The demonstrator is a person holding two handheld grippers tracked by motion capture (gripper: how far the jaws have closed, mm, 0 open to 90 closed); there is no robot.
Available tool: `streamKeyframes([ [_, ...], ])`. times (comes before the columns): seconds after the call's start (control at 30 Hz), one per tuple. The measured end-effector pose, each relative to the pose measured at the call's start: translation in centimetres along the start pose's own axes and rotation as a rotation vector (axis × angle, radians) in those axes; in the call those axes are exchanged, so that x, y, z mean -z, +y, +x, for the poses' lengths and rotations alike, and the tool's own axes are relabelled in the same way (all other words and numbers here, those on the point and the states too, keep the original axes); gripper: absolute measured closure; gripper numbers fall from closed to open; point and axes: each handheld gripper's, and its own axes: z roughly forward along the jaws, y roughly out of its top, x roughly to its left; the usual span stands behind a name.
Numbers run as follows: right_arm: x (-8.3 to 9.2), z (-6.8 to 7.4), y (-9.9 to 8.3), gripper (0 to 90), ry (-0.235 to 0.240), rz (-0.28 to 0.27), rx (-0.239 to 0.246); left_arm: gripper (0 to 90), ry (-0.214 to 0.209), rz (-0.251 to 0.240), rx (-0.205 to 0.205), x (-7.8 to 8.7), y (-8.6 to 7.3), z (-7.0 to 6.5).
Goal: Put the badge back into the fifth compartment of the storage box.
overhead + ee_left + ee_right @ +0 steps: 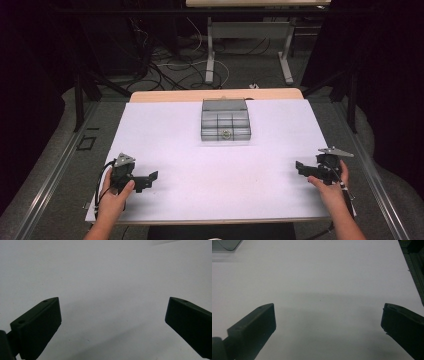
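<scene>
Both pairs of fingers stand spread wide with nothing between them. In the high view, the left gripper [146, 180] sits low over the near left part of the white sheet [215, 165] that covers the table, held by the person's left hand [116, 196], its jaws pointing toward the middle. The right gripper [301, 168] mirrors it at the near right, held by the right hand [330, 187], jaws also pointing inward. A grey three-cornered plate tops each one. Well apart from both, at the far middle of the sheet, stands a clear plastic compartment box [225, 120] with its lid tilted up at the back; a small round object [226, 133] lies in the middle compartment of the front row, too small to identify. Beyond the table's wooden far edge, cables [165, 65] trail over the floor beside a grey table frame [248, 45].

In the left gripper view, the two black fingers [37, 327] rise from the bottom corners, far apart, over bare white sheet [105, 277].

In the right gripper view, the fingers [253, 328] are equally parted above the sheet [324, 277]; a corner of the clear box [227, 244] shows at the top left, and the sheet's edge runs down the right side.
</scene>
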Motion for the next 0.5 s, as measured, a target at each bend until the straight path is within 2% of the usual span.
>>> streamKeyframes([
  [0.13, -0.02, -0.1, -0.03, 0.0, 0.002, 0.005, -0.025, 0.7, 0.001, 0.001, -0.002, -0.03, -0.01, 0.05],
  [0.23, -0.1, -0.36, -0.09, 0.0, -0.004, 0.007, -0.014, 0.6, -0.001, -0.003, 0.004, -0.01, 0.0, 0.02],
  [0.33, -0.15, -0.33, -0.17, 0.0, -0.011, 0.004, -0.034, 0.6, -0.001, -0.004, 0.003, 0.02, 0.01, 0.07],
  [0.37, -0.2, -0.46, -0.17, 0.0, -0.012, -0.002, -0.022, 0.7, -0.004, 0.003, 0.002, 0.06, 0.04, 0.11],
  [0.5, -0.15, -0.43, -0.17, 0.0, -0.006, 0.009, -0.033, 0.7, -0.003, -0.003, 0.012, -0.02, -0.03, -0.01],
])
